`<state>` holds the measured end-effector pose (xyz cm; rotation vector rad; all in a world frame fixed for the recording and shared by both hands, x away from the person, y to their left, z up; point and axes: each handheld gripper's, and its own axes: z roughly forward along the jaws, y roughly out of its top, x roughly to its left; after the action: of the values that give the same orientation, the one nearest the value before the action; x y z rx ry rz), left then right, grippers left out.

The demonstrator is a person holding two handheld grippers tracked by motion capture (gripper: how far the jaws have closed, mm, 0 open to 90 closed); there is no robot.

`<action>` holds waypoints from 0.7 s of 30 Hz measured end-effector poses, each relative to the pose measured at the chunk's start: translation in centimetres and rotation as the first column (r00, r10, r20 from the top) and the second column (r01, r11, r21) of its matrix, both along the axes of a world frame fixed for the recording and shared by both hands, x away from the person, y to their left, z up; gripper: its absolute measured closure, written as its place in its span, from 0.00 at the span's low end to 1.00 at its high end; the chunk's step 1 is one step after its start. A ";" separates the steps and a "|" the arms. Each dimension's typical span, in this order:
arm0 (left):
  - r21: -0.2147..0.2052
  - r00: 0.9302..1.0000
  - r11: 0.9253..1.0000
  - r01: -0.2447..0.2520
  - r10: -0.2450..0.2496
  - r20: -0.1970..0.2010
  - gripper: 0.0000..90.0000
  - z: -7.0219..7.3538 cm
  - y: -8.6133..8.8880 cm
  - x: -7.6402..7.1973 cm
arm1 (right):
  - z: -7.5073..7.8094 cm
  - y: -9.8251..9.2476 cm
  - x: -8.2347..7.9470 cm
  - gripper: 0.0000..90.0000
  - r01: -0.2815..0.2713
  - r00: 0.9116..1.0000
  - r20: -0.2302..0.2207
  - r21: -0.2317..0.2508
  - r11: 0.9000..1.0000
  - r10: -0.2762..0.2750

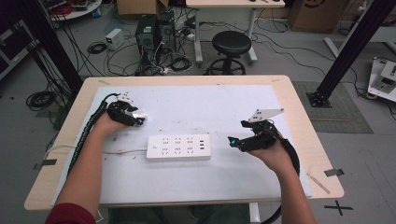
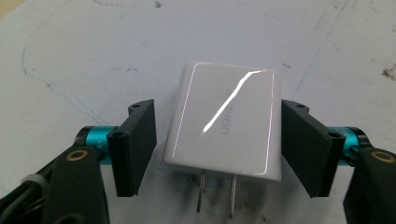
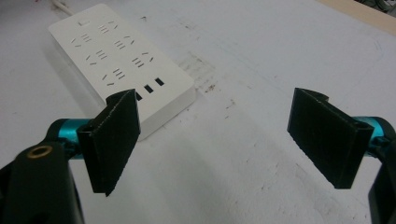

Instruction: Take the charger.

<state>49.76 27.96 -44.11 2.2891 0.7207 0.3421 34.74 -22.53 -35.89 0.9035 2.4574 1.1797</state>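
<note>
A glossy white charger plug [image 2: 229, 126] lies flat on the white mat, its two metal prongs pointing toward the camera. My left gripper [image 2: 218, 126] straddles it: the right pad touches its side, and a narrow gap shows at the left pad [image 2: 137, 144]. From the high view the left gripper [image 1: 135, 116] and the plug [image 1: 140, 113] sit at the table's left. A white power strip [image 1: 179, 147] lies in the middle. My right gripper [image 1: 232, 141] hovers just right of it, open and empty; its own view shows the strip [image 3: 121, 60] ahead of the right gripper [image 3: 215, 135].
A white mat [image 1: 224, 102] covers most of the wooden table [image 1: 299, 121]. The strip's cord [image 1: 121, 151] runs left under my left forearm. Beyond the table stand a black stool [image 1: 231, 46], computer boxes and floor cables.
</note>
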 end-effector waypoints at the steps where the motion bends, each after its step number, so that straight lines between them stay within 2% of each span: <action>1: 0.002 1.000 1.000 0.004 -0.004 0.004 0.37 0.0 -0.1 0.0 | 0.0 0.0 0.0 0.19 0.000 1.000 0.001 -0.003 1.000 0.000; 9: -0.012 1.000 1.000 0.021 -0.021 0.002 0.43 0.0 -0.1 -0.1 | 0.0 0.0 0.0 0.19 0.001 1.000 0.001 -0.004 1.000 -0.001; 10: 0.000 1.000 1.000 0.026 -0.026 0.004 0.47 0.1 -0.1 -0.1 | -0.1 0.0 0.1 0.19 0.001 1.000 0.001 -0.006 1.000 -0.001; 13: 0.005 1.000 1.000 0.018 -0.018 0.003 0.47 0.2 -0.2 -0.2 | -0.1 0.1 0.0 0.19 -0.001 1.000 -0.001 -0.007 1.000 0.001; 14: 0.016 1.000 1.000 0.016 -0.016 0.011 0.47 0.4 -0.3 -0.3 | -0.1 0.1 0.0 0.19 -0.002 1.000 -0.001 -0.008 1.000 0.002; 21: 0.014 0.999 1.000 0.020 -0.021 0.035 0.47 2.0 -0.2 -1.3 | 0.1 0.1 -0.1 0.19 -0.012 1.000 0.003 -0.004 1.000 0.012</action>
<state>48.44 27.80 -42.12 2.2962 0.6784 0.3782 34.68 -22.47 -35.76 0.8863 2.4653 1.1789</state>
